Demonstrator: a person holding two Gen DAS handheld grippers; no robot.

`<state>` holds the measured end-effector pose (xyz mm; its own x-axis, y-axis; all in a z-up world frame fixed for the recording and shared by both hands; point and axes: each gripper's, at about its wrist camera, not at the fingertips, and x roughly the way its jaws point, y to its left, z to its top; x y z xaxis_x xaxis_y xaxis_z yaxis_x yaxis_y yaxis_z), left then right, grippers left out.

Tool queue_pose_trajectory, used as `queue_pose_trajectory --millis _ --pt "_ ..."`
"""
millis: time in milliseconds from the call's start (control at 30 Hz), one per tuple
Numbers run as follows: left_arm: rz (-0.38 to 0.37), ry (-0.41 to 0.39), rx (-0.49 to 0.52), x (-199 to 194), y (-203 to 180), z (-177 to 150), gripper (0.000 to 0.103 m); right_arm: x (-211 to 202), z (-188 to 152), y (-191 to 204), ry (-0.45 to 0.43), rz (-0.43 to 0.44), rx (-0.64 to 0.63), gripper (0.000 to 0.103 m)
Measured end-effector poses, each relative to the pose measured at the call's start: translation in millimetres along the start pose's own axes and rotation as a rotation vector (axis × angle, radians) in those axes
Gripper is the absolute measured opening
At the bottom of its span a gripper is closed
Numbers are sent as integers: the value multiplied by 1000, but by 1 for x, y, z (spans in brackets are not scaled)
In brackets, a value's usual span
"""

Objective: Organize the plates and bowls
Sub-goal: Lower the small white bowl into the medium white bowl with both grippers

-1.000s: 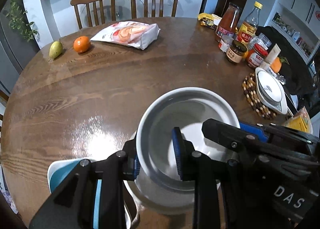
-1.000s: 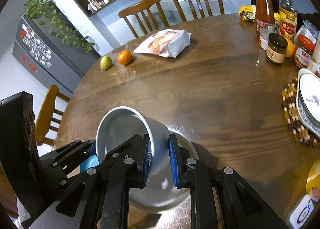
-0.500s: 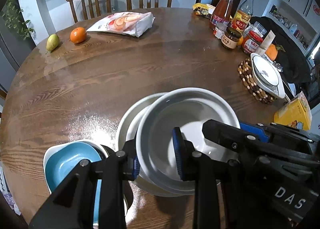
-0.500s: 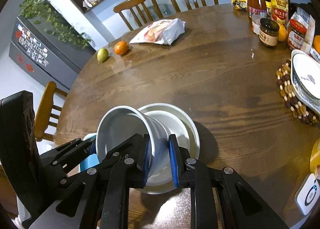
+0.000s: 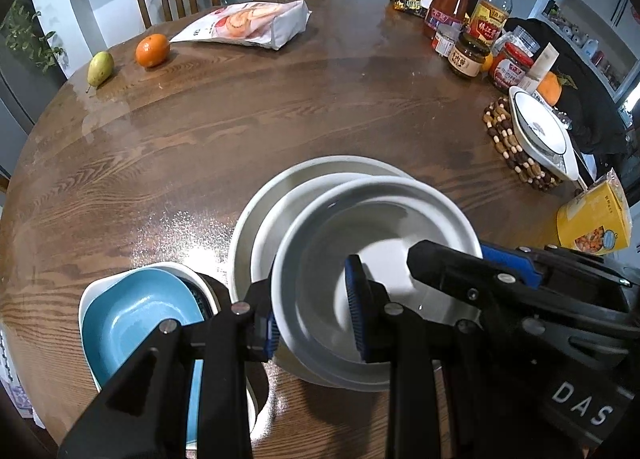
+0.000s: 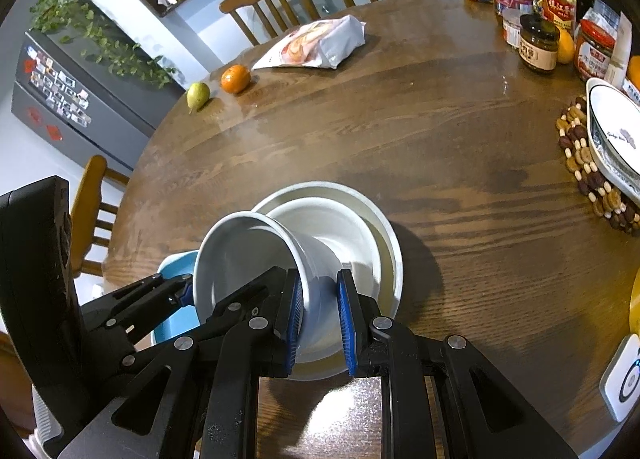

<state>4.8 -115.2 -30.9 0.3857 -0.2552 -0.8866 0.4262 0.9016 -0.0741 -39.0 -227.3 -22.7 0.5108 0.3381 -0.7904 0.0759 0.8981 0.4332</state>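
Both grippers grip one white bowl (image 5: 376, 227) by opposite rims and hold it above a stack of two white dishes (image 5: 256, 219) on the round wooden table. My left gripper (image 5: 314, 317) is shut on the bowl's near rim. My right gripper (image 6: 318, 317) is shut on the bowl's (image 6: 248, 259) wall on the other side; the stack (image 6: 360, 227) lies just beyond. A blue dish inside a white dish (image 5: 132, 319) sits at the left, partly hidden by my left gripper.
A patterned bowl (image 5: 538, 131) rests on a beaded trivet (image 5: 504, 139) at the right. Jars and bottles (image 5: 468, 35) crowd the far right. A snack bag (image 5: 248, 25), an orange (image 5: 151, 50) and a pear (image 5: 99, 67) lie at the far side. A yellow packet (image 5: 592, 223) sits at the right edge.
Both grippers have lifted the white bowl up and back toward the near edge. The stack of white dishes under it and the blue dish have come into view.
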Motion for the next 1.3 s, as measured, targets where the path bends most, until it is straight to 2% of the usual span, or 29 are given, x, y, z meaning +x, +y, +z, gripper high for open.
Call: queue_pose_trajectory --millis 533,1300 --pt "-8 55 8 13 -2 2 25 11 1 -5 44 -13 18 20" --pt "2 87 21 22 -1 4 24 20 5 -3 81 -31 1 20"
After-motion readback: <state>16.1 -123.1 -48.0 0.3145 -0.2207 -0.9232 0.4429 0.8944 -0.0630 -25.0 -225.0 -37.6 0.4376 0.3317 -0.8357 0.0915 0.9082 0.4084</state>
